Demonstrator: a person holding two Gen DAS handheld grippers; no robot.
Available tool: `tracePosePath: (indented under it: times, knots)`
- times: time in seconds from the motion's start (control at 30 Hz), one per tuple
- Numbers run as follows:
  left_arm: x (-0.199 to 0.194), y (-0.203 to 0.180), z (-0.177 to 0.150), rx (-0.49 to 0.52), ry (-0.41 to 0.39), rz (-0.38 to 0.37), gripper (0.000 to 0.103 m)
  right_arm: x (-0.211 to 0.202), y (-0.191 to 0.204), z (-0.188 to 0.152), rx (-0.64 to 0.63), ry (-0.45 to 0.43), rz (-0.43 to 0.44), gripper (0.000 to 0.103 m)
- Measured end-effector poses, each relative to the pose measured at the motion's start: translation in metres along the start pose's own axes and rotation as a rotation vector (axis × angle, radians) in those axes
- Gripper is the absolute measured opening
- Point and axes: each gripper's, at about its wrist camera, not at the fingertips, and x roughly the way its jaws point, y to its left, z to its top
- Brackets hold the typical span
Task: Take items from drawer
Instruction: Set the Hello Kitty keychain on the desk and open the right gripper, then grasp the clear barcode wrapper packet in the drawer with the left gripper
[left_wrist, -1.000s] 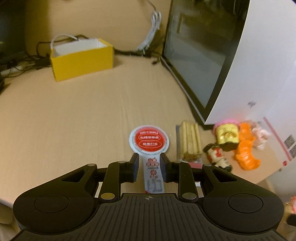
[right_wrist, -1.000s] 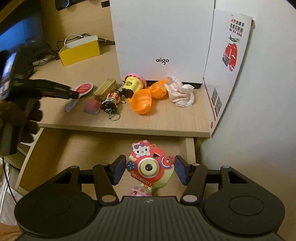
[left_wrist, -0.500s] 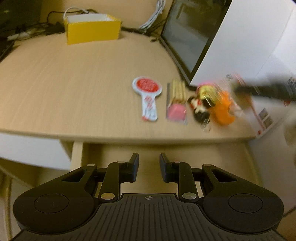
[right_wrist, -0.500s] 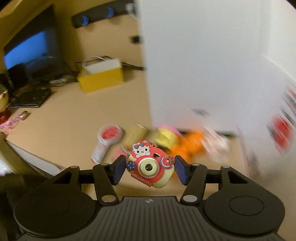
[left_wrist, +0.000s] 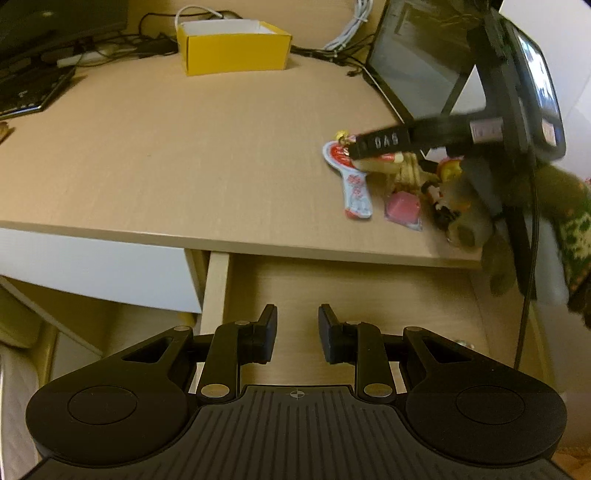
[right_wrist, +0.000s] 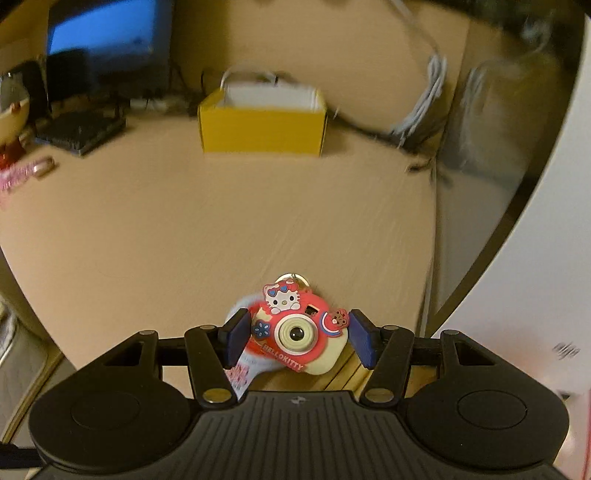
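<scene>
Pink toy camera (right_wrist: 295, 334) is riding clamped between the right gripper (right_wrist: 297, 338) pads over the desk (left_wrist: 184, 166) for setting down, while the left gripper (left_wrist: 297, 332), parted and empty, is hanging above the drawer (left_wrist: 362, 295).

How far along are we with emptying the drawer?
Done: several small toys and a red paddle tag lie on the desk. In hand: the right gripper holds a Hello Kitty toy camera over the desk. Left: the left gripper is empty over the open drawer.
</scene>
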Motion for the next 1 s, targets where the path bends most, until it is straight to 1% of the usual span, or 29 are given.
tracePosePath:
  times: [0.1, 0.27, 0.4, 0.47, 0.53, 0.6, 0.7, 0.77, 0.83, 0.9, 1.0]
  knots:
    - [0.001, 0.000, 0.001, 0.013, 0.004, -0.011, 0.027, -0.012, 0.002, -0.006, -0.012, -0.021, -0.010, 0.067]
    - [0.006, -0.010, 0.000, 0.056, 0.018, -0.050, 0.027, -0.052, -0.008, -0.014, 0.039, -0.069, 0.015, 0.070]
    - [0.011, -0.024, -0.002, 0.109, 0.035, -0.093, 0.027, -0.086, -0.024, -0.035, 0.117, -0.072, 0.010, 0.075]
    - [0.014, -0.032, -0.004, 0.137, 0.049, -0.120, 0.027, -0.096, -0.032, -0.047, 0.144, -0.043, 0.003, 0.076]
    - [0.020, -0.041, -0.006, 0.166, 0.081, -0.163, 0.027, -0.103, -0.040, -0.063, 0.166, 0.008, -0.016, 0.076]
    - [0.032, -0.051, -0.009, 0.213, 0.144, -0.228, 0.027, -0.110, -0.047, -0.079, 0.177, 0.061, -0.034, 0.076]
    - [0.055, -0.073, -0.019, 0.335, 0.243, -0.317, 0.027, -0.117, -0.061, -0.105, 0.203, 0.157, -0.057, 0.077]
    - [0.069, -0.085, -0.027, 0.399, 0.303, -0.371, 0.027, -0.122, -0.070, -0.118, 0.242, 0.185, -0.074, 0.077]
    - [0.081, -0.097, -0.032, 0.423, 0.372, -0.441, 0.027, -0.126, -0.081, -0.129, 0.295, 0.211, -0.059, 0.077]
    - [0.087, -0.104, -0.035, 0.426, 0.399, -0.455, 0.027, -0.123, -0.089, -0.138, 0.334, 0.263, -0.031, 0.080]
    - [0.089, -0.106, -0.036, 0.430, 0.385, -0.423, 0.027, -0.104, -0.092, -0.153, 0.385, 0.345, -0.011, 0.080]
